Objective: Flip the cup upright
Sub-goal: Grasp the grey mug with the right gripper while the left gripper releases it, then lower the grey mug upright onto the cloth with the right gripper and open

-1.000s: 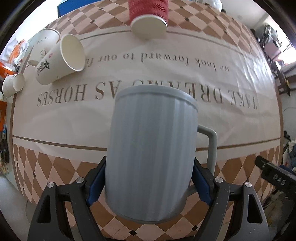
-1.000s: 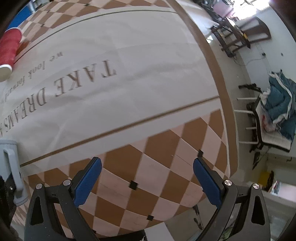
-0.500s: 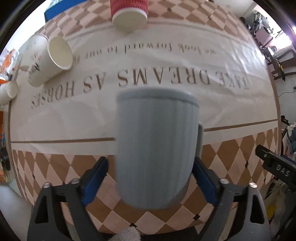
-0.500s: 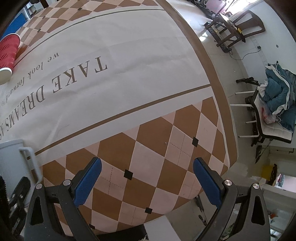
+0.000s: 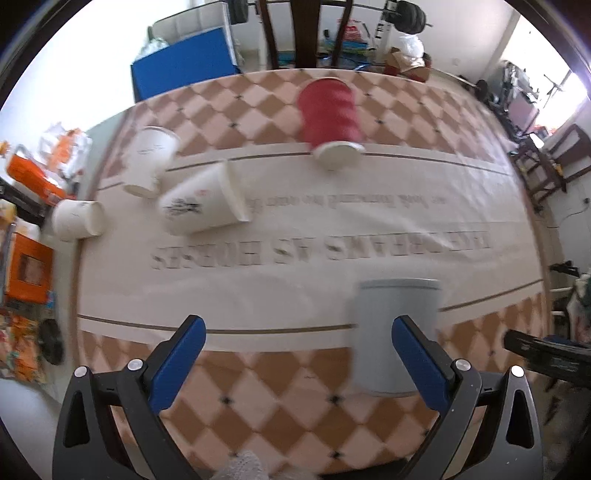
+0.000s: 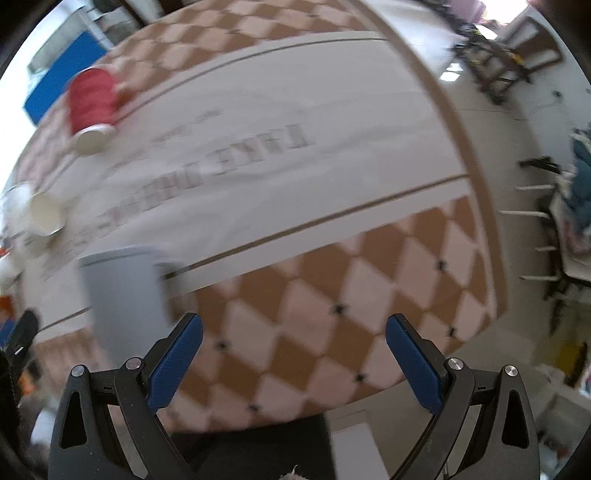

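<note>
We see a big table point(image 5: 369, 417) with a cloth of brown and pink diamonds and a white middle with blurry dark letters point(image 5: 229, 254). A red cup point(image 5: 330, 118) lies on its side at the far part. Near it a white paper cup point(image 5: 201, 205) lies on its side too. Another white cup point(image 5: 149, 160) stands just behind it, and a small white cup point(image 5: 77, 219) lies at the table's edge. Past the table we see a blue board point(image 5: 184, 68) and a dark chair point(image 5: 306, 33)
</note>
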Available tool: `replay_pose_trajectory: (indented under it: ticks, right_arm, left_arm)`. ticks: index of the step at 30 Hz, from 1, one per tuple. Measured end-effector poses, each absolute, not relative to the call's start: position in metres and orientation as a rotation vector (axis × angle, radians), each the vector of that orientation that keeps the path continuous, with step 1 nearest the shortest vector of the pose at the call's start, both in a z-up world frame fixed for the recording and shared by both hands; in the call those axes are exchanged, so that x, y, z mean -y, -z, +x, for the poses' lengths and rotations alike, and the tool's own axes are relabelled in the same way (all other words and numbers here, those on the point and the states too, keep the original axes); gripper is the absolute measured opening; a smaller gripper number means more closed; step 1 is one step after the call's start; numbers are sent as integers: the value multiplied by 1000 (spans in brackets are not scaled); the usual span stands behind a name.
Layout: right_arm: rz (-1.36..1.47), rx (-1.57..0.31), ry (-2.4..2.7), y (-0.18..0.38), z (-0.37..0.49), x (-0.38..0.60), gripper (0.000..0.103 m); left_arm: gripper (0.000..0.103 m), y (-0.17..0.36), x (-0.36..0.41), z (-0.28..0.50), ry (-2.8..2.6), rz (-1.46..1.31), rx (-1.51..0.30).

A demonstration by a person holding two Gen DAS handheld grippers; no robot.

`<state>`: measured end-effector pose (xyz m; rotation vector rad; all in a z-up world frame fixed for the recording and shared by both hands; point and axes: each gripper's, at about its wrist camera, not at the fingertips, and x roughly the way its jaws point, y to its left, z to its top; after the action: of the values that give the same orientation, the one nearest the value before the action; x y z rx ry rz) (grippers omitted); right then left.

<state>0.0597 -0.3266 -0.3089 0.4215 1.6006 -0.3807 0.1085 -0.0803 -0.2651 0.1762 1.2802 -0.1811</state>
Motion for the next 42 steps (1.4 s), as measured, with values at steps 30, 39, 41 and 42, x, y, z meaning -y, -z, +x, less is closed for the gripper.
replay_pose_trajectory:
  ticks: [30, 39, 41, 42]
  right_arm:
    - [453, -1615, 201, 370, 123, 193, 82]
    - [388, -1309, 276, 333, 125, 207, 82]
    - [361, -1233, 277, 322, 135, 216, 82]
    - [350, -1184, 275, 319, 139, 217, 82]
  left_arm:
    - [103, 371, -14, 105, 31, 266, -1494]
    - [103, 362, 6, 123, 32, 198, -1490]
    - [103, 361, 12, 133, 16, 177, -1489]
    - [103, 362, 14, 138, 7, 169, -1487]
